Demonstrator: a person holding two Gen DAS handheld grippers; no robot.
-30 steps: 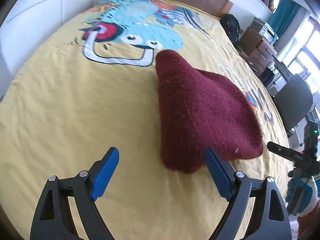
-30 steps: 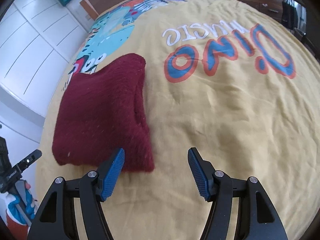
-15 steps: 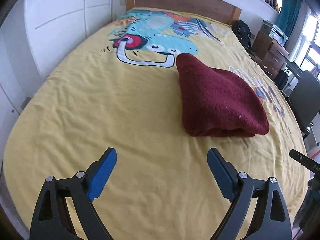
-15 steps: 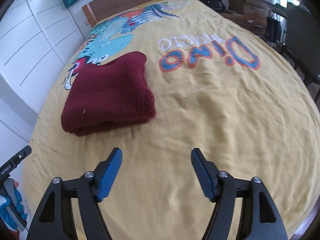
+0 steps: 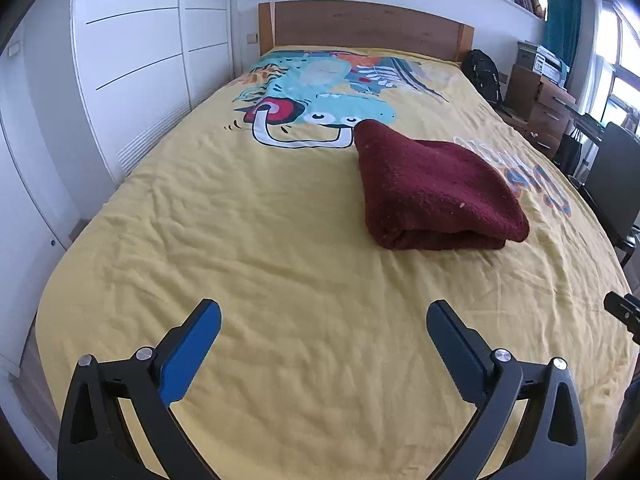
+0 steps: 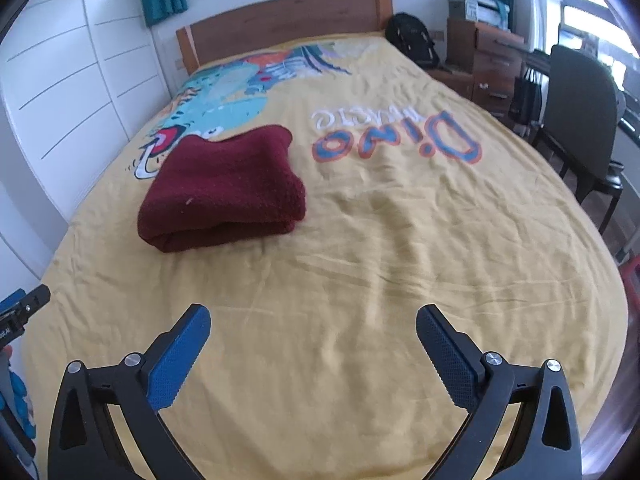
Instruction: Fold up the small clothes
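Observation:
A dark red knitted garment (image 5: 432,188) lies folded into a thick rectangle on the yellow bedspread (image 5: 260,240); it also shows in the right wrist view (image 6: 224,188). My left gripper (image 5: 324,320) is open and empty, well back from the garment near the foot of the bed. My right gripper (image 6: 314,324) is open and empty too, also far in front of the garment and to its right.
The bed has a wooden headboard (image 5: 360,28). White wardrobe doors (image 5: 120,64) run along the left side. A black chair (image 6: 580,120), wooden drawers (image 6: 492,60) and a black backpack (image 6: 412,40) stand on the right side.
Both grippers have pulled back from the folded garment toward the foot of the bed and risen. The garment stays folded where it lay.

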